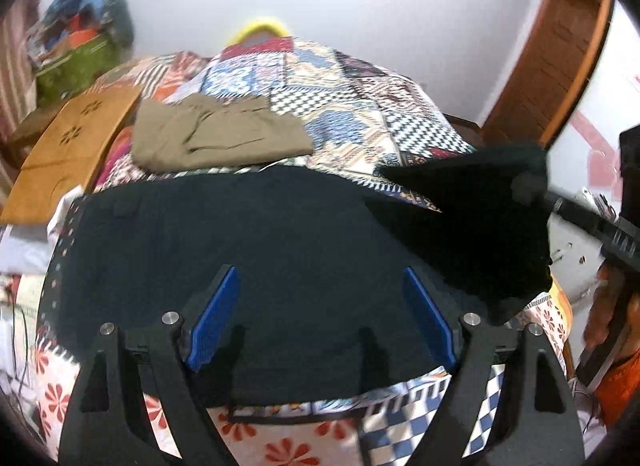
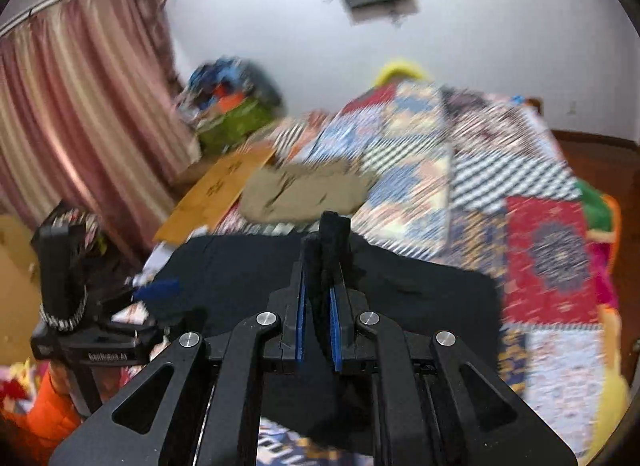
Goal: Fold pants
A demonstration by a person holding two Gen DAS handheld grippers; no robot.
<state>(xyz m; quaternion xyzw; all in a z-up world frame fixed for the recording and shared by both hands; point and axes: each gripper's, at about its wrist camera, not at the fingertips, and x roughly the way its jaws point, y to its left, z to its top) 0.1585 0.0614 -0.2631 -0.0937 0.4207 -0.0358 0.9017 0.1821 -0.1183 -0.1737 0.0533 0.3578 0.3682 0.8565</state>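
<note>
— What is nearest to you now?

— Blue ribbed pads (image 2: 335,330) of my right gripper (image 2: 320,330), pressed together on a thick fold of the black pants (image 2: 420,290). The cloth stands up between the fingers in a dark bunch and the rest hangs down from it to the bed.

— And your other hand?

— My left gripper (image 1: 322,322) is spread wide and holds nothing. Its two blue pads (image 1: 216,318) hover over the flat part of the pants (image 1: 240,250), and their shadows fall on the cloth.

— How do the pants lie?

— They are spread on the patchwork bedcover (image 1: 360,105), a dark, matte fabric with the long axis across the bed, from side to side in the left view. One end is lifted in a black peak at the right of that view. Which end is the waist I cannot tell.

— What is beyond them?

— Just behind lies a folded olive-brown garment (image 1: 216,137), flat and roughly rectangular, with creases. Beside it is a tan board (image 1: 68,153) with cut-out flower shapes.

— Any containers?

— A green basket (image 1: 76,61) by the wall, heaped with coloured things, orange and blue; they are too blurred to name. Striped pink curtains (image 2: 80,113) hang close by.
</note>
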